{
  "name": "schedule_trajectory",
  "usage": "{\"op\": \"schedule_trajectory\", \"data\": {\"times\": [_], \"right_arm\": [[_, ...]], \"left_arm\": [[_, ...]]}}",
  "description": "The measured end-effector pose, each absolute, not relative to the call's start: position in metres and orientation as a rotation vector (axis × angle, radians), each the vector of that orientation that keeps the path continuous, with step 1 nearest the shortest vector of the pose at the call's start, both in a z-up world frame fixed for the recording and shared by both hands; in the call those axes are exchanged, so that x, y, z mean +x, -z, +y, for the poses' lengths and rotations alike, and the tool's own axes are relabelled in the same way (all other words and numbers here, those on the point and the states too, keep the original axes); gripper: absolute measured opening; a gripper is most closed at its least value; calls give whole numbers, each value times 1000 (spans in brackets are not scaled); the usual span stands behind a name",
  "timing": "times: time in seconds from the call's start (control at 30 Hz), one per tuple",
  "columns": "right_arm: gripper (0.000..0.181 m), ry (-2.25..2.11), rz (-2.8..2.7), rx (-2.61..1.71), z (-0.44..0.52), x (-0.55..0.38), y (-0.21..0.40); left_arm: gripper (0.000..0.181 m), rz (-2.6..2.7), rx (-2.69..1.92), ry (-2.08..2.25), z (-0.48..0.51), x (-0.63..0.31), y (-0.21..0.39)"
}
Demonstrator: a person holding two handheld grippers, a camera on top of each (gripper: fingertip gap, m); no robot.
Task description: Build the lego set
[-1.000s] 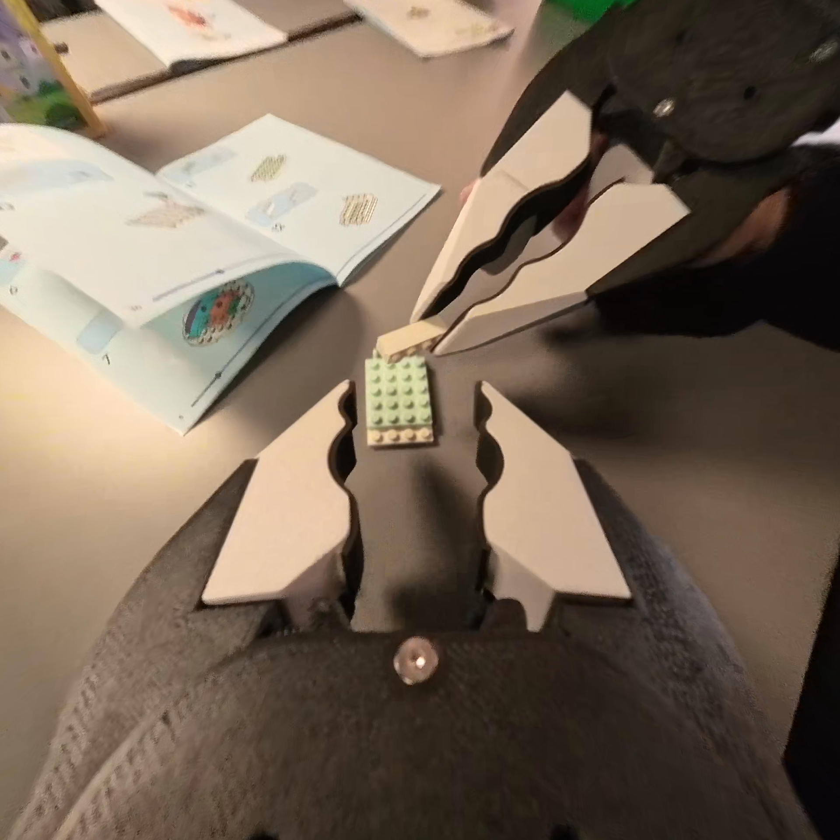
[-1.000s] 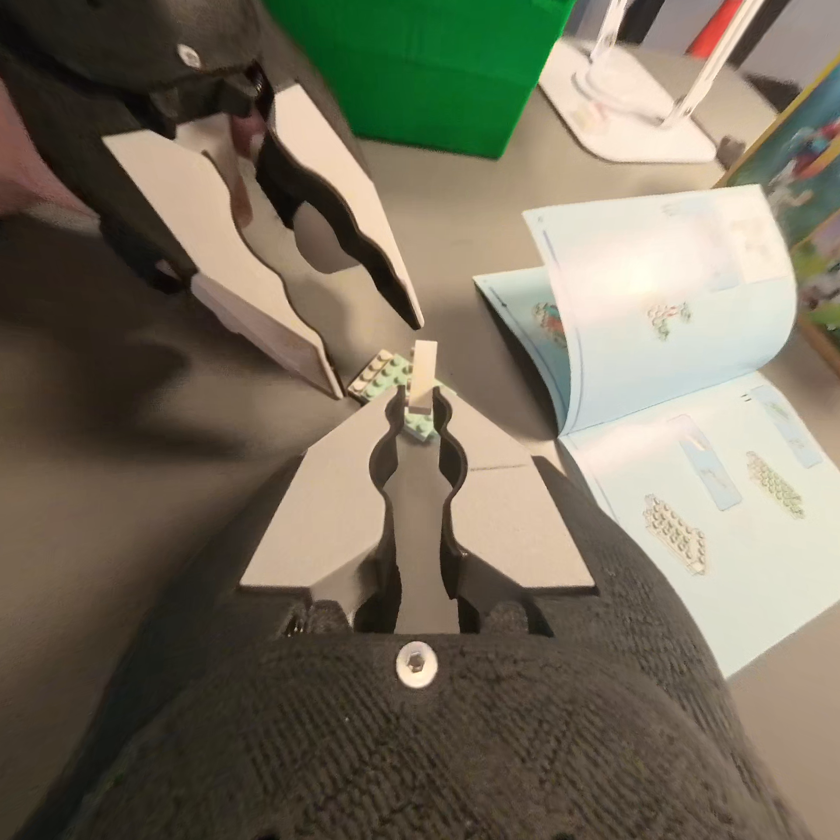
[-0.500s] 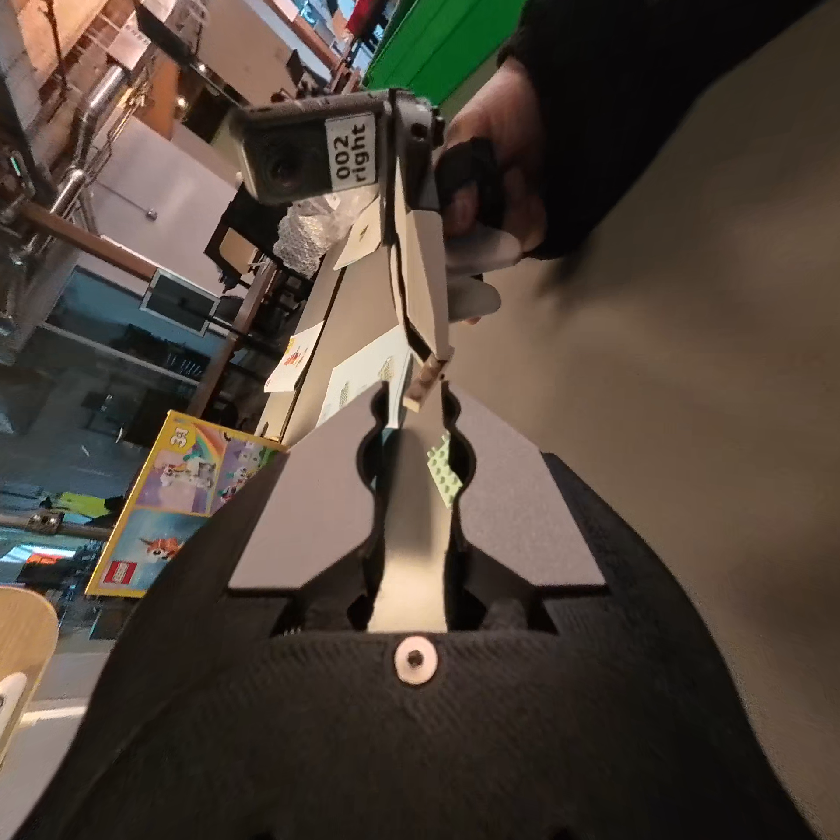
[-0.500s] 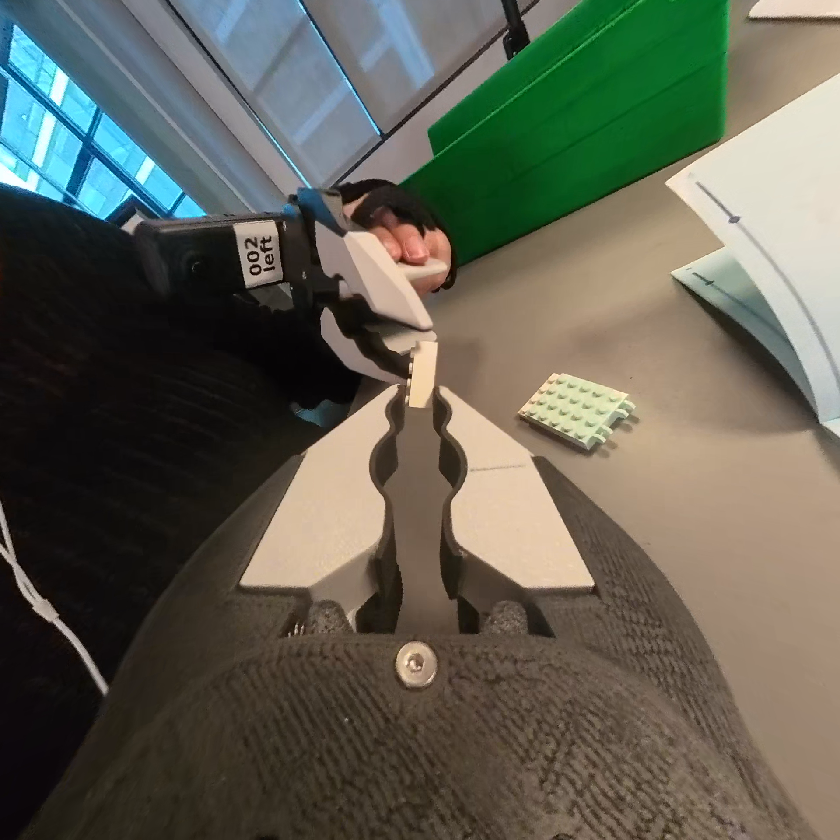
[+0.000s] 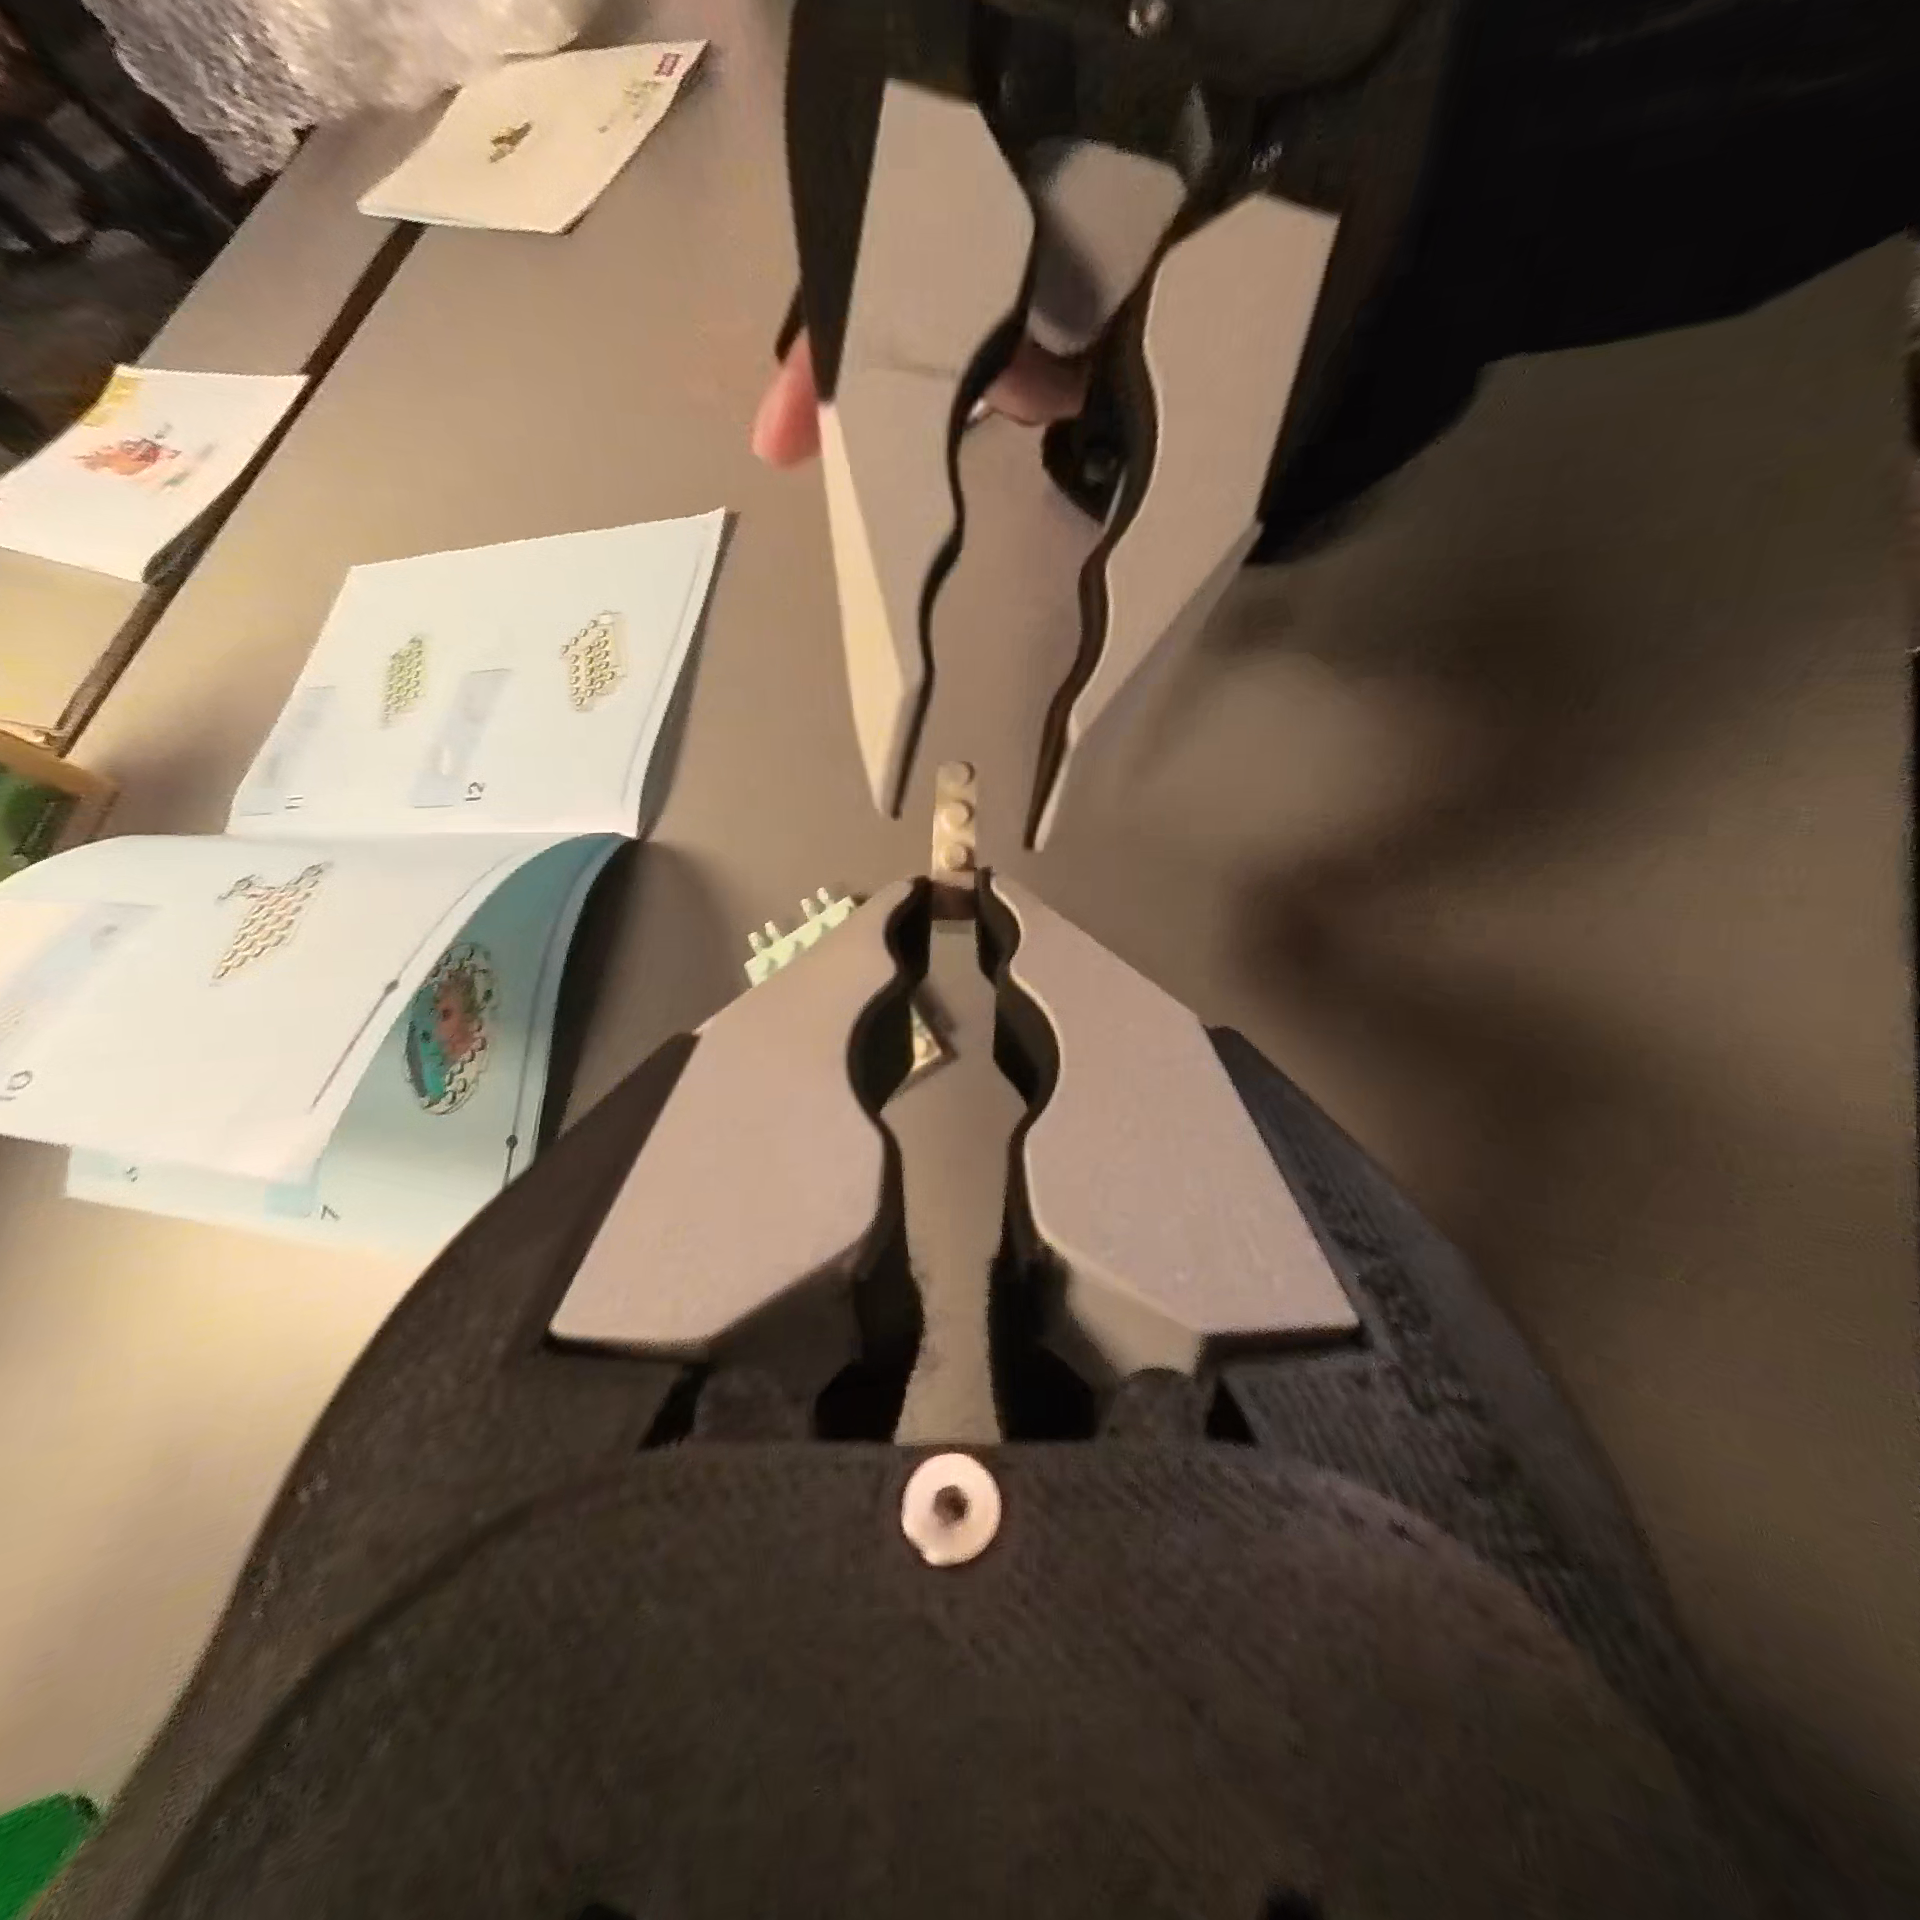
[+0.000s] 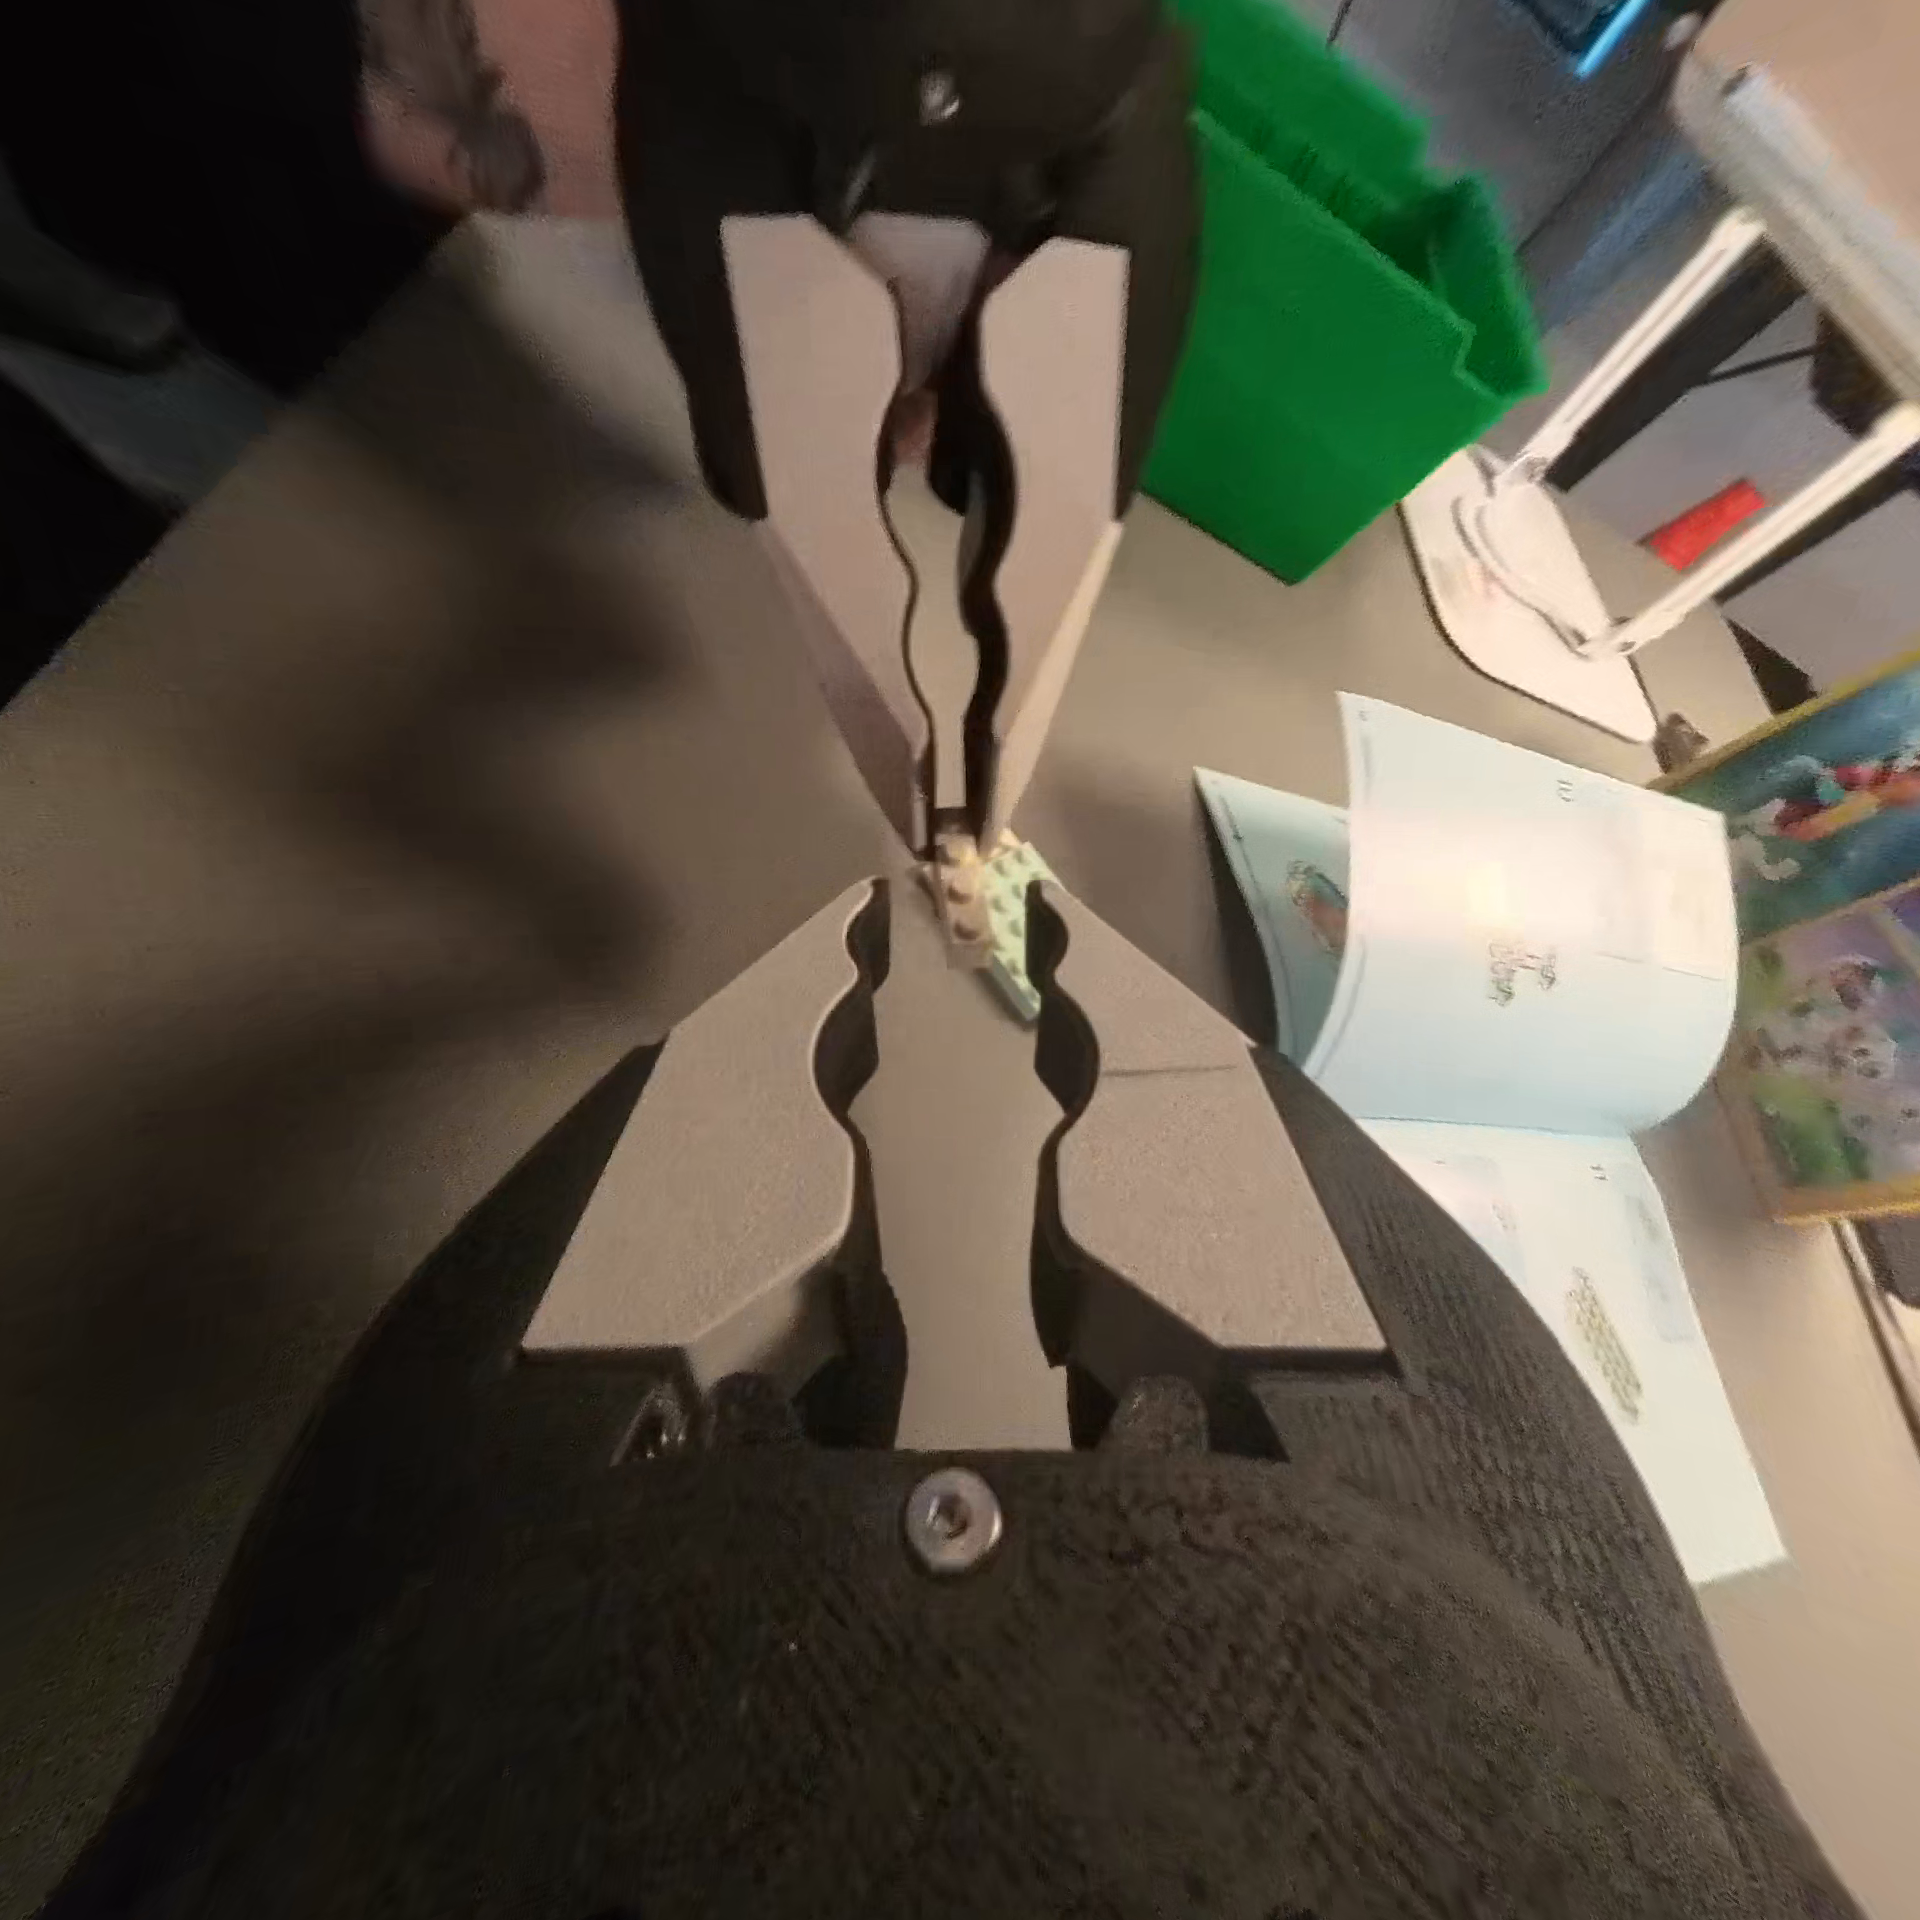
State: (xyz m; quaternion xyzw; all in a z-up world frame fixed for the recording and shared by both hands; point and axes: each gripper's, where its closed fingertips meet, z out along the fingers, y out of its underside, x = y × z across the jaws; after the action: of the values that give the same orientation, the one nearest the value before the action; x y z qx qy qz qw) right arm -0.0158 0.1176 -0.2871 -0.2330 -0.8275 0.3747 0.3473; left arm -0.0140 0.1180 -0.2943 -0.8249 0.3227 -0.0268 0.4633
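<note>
Lego strip point(image 5: 958, 821): tan, thin and narrow, with one row of round studs. Its near end is pinched in the left gripper's tips and its far end pokes out between the right gripper's tips.
Left gripper point(image 5: 951, 888): black woven-textured body and flat grey fingers with wavy inner edges. The fingers are drawn nearly together and clamped on the strip.
Green plate point(image 6: 1008, 925): pale mint, flat, rectangular and studded. It sits just under and beside the strip, partly hidden by the left finger in the left view. Whether the strip touches it cannot be told.
Right gripper point(image 6: 956, 888): same build, facing the left one tip to tip. Its fingers are spread apart, one on each side of the strip, gripping nothing.
Table point(image 5: 1455, 935): smooth, matte grey-brown, with soft blurred shadows.
Booklet point(image 5: 478, 707): light blue glossy paper, lying open beside the grippers with one page curling upward; it shows printed drawings of studded parts.
Hand point(image 5: 784, 416): only a fingertip shows, behind the right gripper.
Box point(image 6: 1829, 935): colourful printed cardboard, standing past the booklet.
Bin point(image 6: 1330, 312): bright green plastic, straight walls and a stepped rim, behind the left gripper.
Leaflets point(image 5: 540, 135): pale flat sheets at the far end of the table.
</note>
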Motion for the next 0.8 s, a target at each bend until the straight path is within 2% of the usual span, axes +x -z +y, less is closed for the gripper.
{"op": "schedule_trajectory", "data": {"times": [0.1,0.37,0.4,0.43,0.57,0.8], "right_arm": [[7,-947,-2205,-587,114,-13,296],[7,-956,-2170,-644,119,-16,292],[7,-953,-2127,-691,124,-21,288],[6,-954,-2092,-747,131,-25,286],[6,-978,-1947,-990,157,-39,285],[6,-1072,-1854,-1222,162,-48,294]], "left_arm": [[7,832,-2055,109,115,-8,298],[8,709,-2071,102,124,-14,296],[12,622,-2063,73,130,-22,292],[26,515,-2073,32,135,-34,290],[59,213,-2200,71,134,-59,308],[57,121,-2299,109,129,-55,337]]}}
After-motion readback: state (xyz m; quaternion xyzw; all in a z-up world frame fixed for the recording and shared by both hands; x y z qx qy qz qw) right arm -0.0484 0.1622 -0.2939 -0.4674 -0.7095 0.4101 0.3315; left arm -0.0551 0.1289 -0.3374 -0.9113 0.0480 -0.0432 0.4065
